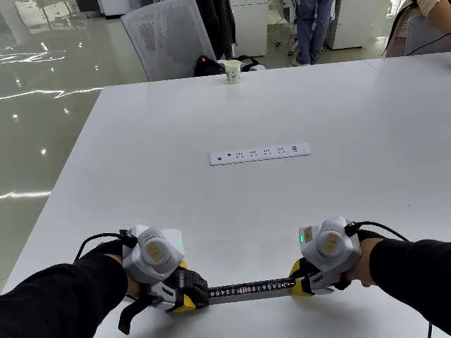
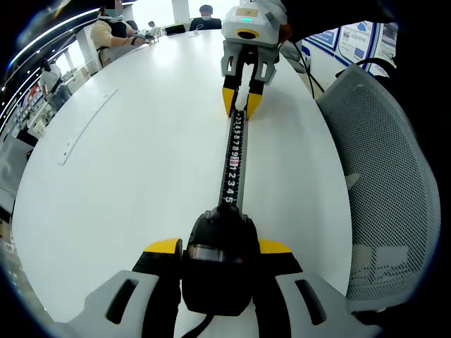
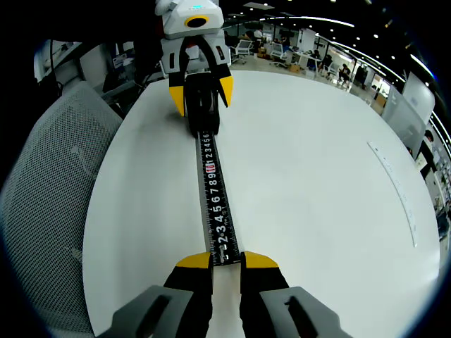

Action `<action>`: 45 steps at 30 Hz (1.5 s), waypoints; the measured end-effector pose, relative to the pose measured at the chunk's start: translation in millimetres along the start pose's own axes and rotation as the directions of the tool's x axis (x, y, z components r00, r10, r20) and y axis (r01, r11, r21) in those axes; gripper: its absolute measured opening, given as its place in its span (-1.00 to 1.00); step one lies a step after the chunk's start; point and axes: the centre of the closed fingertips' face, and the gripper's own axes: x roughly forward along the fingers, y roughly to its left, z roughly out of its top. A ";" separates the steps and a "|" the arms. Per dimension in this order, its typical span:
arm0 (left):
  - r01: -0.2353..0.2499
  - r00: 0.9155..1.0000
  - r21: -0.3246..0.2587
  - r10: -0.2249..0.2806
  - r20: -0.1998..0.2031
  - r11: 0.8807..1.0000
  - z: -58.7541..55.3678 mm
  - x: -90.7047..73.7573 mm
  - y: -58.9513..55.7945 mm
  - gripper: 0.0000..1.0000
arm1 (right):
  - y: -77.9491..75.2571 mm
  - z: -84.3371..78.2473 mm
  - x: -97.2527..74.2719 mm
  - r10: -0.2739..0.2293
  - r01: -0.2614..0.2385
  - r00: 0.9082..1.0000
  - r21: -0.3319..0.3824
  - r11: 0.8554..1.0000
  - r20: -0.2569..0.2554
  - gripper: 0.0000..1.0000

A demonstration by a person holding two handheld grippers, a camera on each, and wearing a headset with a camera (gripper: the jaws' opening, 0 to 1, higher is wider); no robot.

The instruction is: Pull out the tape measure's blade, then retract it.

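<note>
In the head view the left gripper (image 1: 182, 291) is clamped on the black case (image 1: 198, 287). The right gripper (image 1: 298, 279) pinches the free end of the blade (image 1: 250, 289), which runs straight between them along the near edge of the table (image 1: 211, 211). A short length is out, so the pull looks partly made. To do it well, the right gripper should draw along the blade's own line, level and slow, while the left holds the case square; the later return is best fed back by hand rather than let snap. This view also gives the power strip (image 1: 259, 153) and cup (image 1: 232, 71), both well apart from the work, so nothing stands in the way. The left gripper view makes plain what the head view leaves unclear under the gripper bodies: both yellow jaw tips press the case's sides, and the blade leaves its mouth flat, numbers up, untwisted, toward the closed right jaws. The right gripper view shows the pinch itself: the jaws meet on the blade's very tip, a shallow hold that could slip, with a mesh chair (image 3: 49, 204) close off the table edge.
</note>
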 end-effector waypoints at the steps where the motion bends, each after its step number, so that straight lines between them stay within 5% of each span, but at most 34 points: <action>1: 0.000 1.000 0.000 0.000 0.000 1.000 0.1 0.1 0.1 -0.32 | -0.3 -0.2 -0.3 -0.001 0.001 1.000 0.000 1.000 0.000 -0.78; 45: -0.003 1.000 -0.003 0.003 -0.001 1.000 1.4 2.4 0.6 -0.32 | -2.8 -23.1 -17.0 -0.019 0.019 1.000 0.024 1.000 -0.009 -0.79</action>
